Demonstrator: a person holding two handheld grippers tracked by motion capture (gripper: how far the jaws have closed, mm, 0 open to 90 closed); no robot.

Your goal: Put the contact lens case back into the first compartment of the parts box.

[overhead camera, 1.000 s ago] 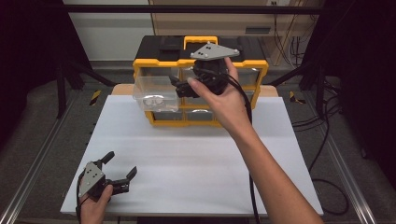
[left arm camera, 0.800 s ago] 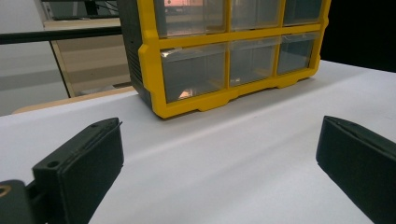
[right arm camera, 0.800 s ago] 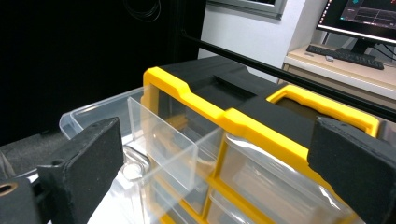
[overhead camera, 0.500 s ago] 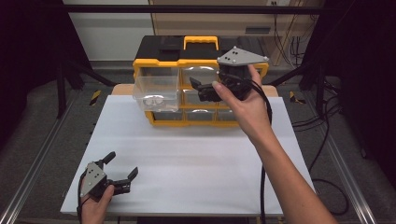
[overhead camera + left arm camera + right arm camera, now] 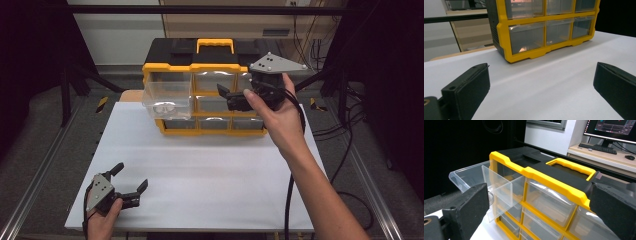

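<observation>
At the far edge of the white counter (image 5: 210, 165) stood a yellow-and-black organizer (image 5: 210, 90) with 3 columns of clear drawers and a yellow carry handle (image 5: 215, 45) on its black top. Its upper-left drawer (image 5: 167, 97) was pulled well out toward the person, a clear divider (image 5: 499, 185) crossing its inside and a small pale item, too blurred to identify, lying on its bottom. The other drawers sat flush in the frame.

Held aloft in the person's right hand (image 5: 277, 112), the right gripper (image 5: 230, 97) hovered in front of the organizer's right column, its grey three-cornered plate (image 5: 277, 63) on top, and its jaws pointed left across the cabinet face. In the right gripper view the 2 black jaws stood wide apart and released, gripping nothing, with the organizer's top and the pulled-out drawer between them.

Near the counter's front-left corner, the left hand (image 5: 100, 220) held the left gripper (image 5: 131, 186) low over the surface. Its jaws were likewise spread and empty, aimed toward the organizer, which stood well apart from them.
</observation>
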